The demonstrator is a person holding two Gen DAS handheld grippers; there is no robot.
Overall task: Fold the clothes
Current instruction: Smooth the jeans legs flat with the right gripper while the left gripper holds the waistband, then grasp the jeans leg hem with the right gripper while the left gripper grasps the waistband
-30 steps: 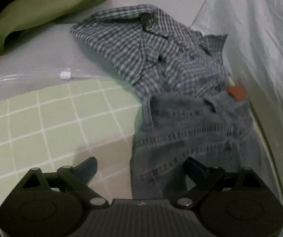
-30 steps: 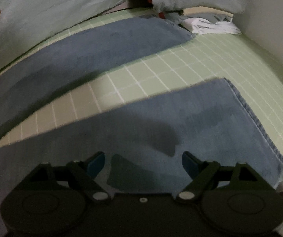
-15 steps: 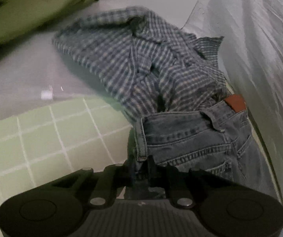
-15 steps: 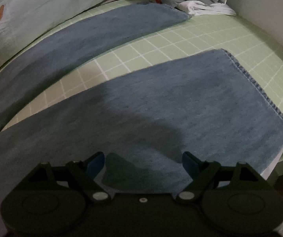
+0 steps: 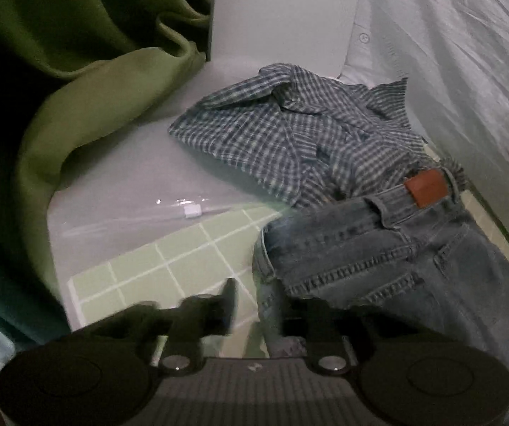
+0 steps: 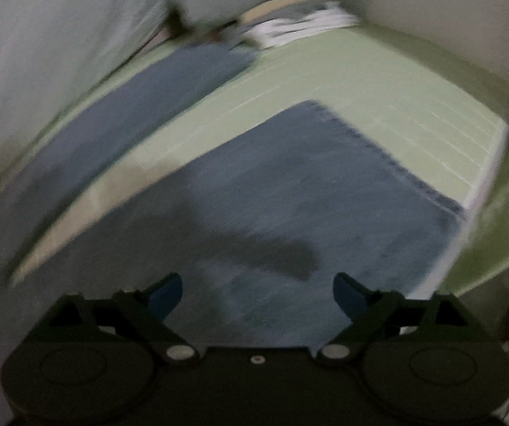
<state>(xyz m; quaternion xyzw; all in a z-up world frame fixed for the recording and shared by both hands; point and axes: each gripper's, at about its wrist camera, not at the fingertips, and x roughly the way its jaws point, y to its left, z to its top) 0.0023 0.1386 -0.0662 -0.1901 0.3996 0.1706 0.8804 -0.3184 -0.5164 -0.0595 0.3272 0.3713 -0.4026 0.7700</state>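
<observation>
Blue jeans lie on the green checked sheet, waistband with a brown leather patch toward the far side. My left gripper is shut on the jeans' waistband corner, which is lifted a little. A crumpled checked shirt lies beyond the waistband. In the right wrist view the two jeans legs spread flat over the sheet. My right gripper is open and empty above the nearer leg.
A green curtain hangs at the left. A white quilt with a carrot print rises at the right. A clear plastic bag lies on the mattress. Folded clothes are piled at the bed's far end.
My left gripper closed on the jeans' waistband corner and has pulled up and back with it. My right gripper stayed open and swung over the nearer leg; its view is now blurred.
</observation>
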